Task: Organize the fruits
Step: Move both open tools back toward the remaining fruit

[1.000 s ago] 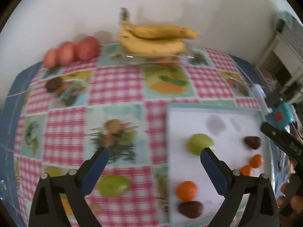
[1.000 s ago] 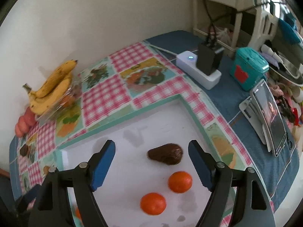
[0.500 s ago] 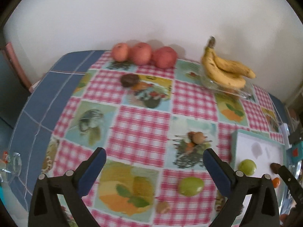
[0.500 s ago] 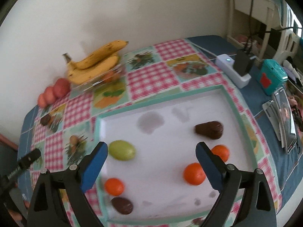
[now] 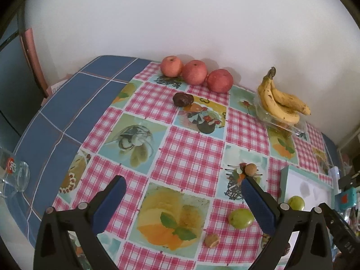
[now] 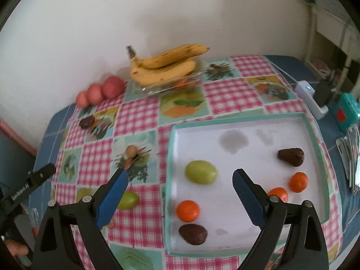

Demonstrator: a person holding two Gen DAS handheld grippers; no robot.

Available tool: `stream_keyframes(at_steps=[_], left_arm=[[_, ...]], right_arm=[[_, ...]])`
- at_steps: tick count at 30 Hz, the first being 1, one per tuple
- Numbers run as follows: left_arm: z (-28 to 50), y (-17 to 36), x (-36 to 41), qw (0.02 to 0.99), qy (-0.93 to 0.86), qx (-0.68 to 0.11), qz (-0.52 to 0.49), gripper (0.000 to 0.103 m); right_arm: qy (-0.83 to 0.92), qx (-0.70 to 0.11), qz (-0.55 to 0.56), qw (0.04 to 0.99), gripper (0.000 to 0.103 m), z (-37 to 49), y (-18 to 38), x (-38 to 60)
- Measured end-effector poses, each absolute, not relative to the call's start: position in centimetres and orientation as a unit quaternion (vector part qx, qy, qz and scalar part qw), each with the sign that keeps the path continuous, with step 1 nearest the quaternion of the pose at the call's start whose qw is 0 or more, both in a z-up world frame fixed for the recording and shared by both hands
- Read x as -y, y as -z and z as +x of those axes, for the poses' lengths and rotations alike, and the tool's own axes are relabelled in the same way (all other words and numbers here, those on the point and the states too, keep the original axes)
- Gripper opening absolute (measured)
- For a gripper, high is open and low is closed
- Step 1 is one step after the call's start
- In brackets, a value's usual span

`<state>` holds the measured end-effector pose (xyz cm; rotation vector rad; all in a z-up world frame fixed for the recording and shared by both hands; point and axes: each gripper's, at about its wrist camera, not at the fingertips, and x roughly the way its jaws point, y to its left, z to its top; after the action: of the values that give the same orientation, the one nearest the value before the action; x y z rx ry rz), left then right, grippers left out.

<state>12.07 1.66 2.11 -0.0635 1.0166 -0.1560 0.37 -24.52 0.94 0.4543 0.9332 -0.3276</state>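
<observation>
A white tray (image 6: 240, 121) with a teal rim holds a green fruit (image 6: 201, 172), three oranges (image 6: 188, 210) and two dark brown fruits (image 6: 193, 234). My right gripper (image 6: 180, 174) hangs open above the tray's left edge, nothing between its fingers. On the checked cloth lie another green fruit (image 5: 240, 218), a small brown fruit (image 5: 250, 169), a dark fruit (image 5: 183, 99) and three red apples (image 5: 194, 72) by the wall. My left gripper (image 5: 182, 181) is open and empty over the cloth, left of the tray (image 5: 315, 193).
Bananas (image 5: 281, 103) rest on a clear glass dish (image 6: 171, 85) at the back. A drinking glass (image 5: 13, 175) lies at the far left on the blue cloth. A power strip (image 6: 310, 99), a teal box (image 6: 347, 112) and a phone stand sit right of the tray.
Both views swung left and drew back. The tray slid to the left view's right edge and the apples came into view. The right jaws widened.
</observation>
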Motion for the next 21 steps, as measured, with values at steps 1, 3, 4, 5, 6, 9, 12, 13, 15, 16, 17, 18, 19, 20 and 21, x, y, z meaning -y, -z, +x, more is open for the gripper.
stream_keyframes(at_steps=[1, 3, 4, 5, 6, 9, 12, 13, 15, 16, 17, 18, 19, 20, 21], left_arm=[[12.0, -2.1, -1.9, 0.87, 0.072, -0.486, -0.033, 0.103], [11.9, -2.1, -2.5, 0.871, 0.067, -0.484, -0.039, 0.103], [11.9, -2.2, -2.8, 0.872, 0.066, -0.483, -0.043, 0.103], [11.9, -2.1, -3.2, 0.873, 0.065, -0.48, -0.047, 0.103], [11.9, -2.1, -3.5, 0.874, 0.063, -0.479, -0.05, 0.103], [12.2, -1.9, -4.2, 0.873, 0.055, -0.481, -0.055, 0.103], [12.3, -1.8, -4.8, 0.872, 0.049, -0.482, -0.061, 0.103], [12.3, -1.8, -4.9, 0.873, 0.05, -0.482, -0.061, 0.103], [12.4, -1.8, -5.0, 0.871, 0.047, -0.485, -0.06, 0.103], [12.4, -1.8, -5.1, 0.871, 0.045, -0.485, -0.06, 0.103], [12.4, -1.8, -5.2, 0.871, 0.044, -0.486, -0.06, 0.103], [12.4, -1.8, -5.5, 0.871, 0.041, -0.486, -0.062, 0.103], [12.5, -1.9, -5.7, 0.872, 0.038, -0.484, -0.064, 0.103], [12.5, -2.0, -5.9, 0.873, 0.035, -0.482, -0.065, 0.103], [12.5, -2.1, -6.2, 0.874, 0.03, -0.48, -0.067, 0.103]], right_arm=[[0.152, -0.445, 0.214, 0.856, 0.094, 0.5, -1.0, 24.2], [0.138, -0.446, 0.218, 0.857, 0.094, 0.9, -0.9, 23.4], [0.135, -0.446, 0.219, 0.857, 0.094, 1.0, -0.9, 23.1], [0.133, -0.447, 0.218, 0.857, 0.094, 1.1, -0.9, 22.8], [0.131, -0.449, 0.218, 0.857, 0.094, 1.3, -0.8, 22.6], [0.123, -0.452, 0.218, 0.856, 0.094, 1.8, -0.7, 21.7], [0.113, -0.457, 0.218, 0.855, 0.094, 2.4, -0.3, 21.0], [0.109, -0.461, 0.218, 0.853, 0.094, 2.7, -0.1, 20.8], [0.103, -0.468, 0.218, 0.85, 0.094, 3.0, 0.4, 20.4], [0.101, -0.472, 0.219, 0.848, 0.094, 3.2, 0.7, 20.2], [0.101, -0.475, 0.218, 0.846, 0.094, 3.3, 0.8, 20.0], [0.101, -0.478, 0.218, 0.845, 0.094, 3.5, 1.0, 19.8], [0.102, -0.48, 0.218, 0.844, 0.094, 3.6, 1.2, 19.6], [0.101, -0.482, 0.219, 0.842, 0.094, 3.8, 1.3, 19.4], [0.099, -0.483, 0.221, 0.842, 0.094, 3.9, 1.4, 19.3]])
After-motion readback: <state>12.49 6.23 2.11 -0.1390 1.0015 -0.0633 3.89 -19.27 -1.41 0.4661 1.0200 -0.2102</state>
